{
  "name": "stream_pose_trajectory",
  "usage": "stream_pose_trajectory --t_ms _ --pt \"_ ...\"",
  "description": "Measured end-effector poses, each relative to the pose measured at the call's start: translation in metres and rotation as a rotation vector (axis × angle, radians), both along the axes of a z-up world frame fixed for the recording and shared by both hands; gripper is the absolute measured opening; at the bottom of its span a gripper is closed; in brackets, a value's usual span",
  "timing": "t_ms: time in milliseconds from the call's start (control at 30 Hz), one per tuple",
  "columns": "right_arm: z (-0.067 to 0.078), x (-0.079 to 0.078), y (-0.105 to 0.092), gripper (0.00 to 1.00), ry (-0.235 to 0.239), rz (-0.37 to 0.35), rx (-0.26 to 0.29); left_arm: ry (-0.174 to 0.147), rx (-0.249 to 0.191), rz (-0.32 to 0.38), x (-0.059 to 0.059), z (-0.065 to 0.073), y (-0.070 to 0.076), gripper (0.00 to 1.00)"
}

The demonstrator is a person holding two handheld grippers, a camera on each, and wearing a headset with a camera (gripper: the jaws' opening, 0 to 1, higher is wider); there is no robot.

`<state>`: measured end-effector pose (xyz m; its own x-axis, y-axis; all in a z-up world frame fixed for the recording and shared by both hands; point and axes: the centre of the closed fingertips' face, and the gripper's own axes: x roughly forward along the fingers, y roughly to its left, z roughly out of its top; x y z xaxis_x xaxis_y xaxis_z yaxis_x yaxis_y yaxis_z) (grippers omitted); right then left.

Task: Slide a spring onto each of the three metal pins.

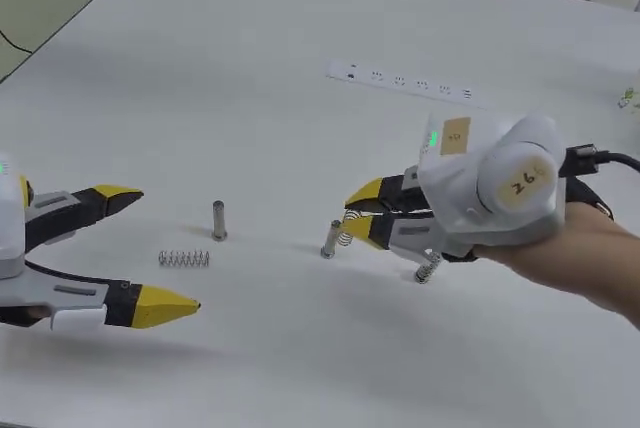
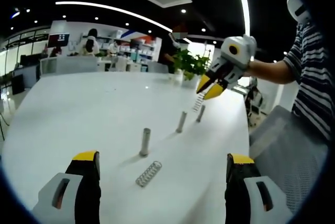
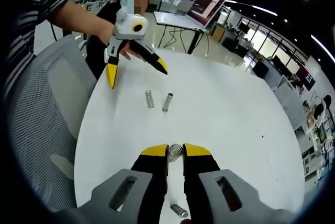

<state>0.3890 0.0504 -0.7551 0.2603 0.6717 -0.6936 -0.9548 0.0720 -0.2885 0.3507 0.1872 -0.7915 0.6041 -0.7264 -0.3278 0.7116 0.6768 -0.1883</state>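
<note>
One pin (image 1: pixel 428 268) seems already fitted; the right gripper (image 1: pixel 350 216) jaws pinch a second spring (image 1: pixel 345 238) at the middle pin (image 1: pixel 331 239); the left gripper (image 1: pixel 150 248) jaws gape empty; a third spring (image 1: pixel 184 259) lies on the desk (image 1: pixel 300 98) beside the bare pin (image 1: pixel 218 220).

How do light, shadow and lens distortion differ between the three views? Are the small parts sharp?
Head view: soft even light, faint shadows beside the bare pin and loose spring, both sharp. Left gripper view: strong fisheye, ceiling light strip curves, white table looks bright. Right gripper view: fisheye rounds the table edge; held spring is slightly soft.
</note>
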Motion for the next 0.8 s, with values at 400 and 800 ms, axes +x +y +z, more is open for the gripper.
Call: stream_pose_trajectory --t_ms 400,800 --pt "0.000 0.018 0.002 0.07 0.020 -0.048 0.028 -0.001 0.000 0.013 -0.002 0.000 0.006 0.98" --pt "-0.006 0.020 0.004 0.07 0.049 -0.068 0.040 0.002 0.004 0.019 -0.003 0.000 0.008 0.98"
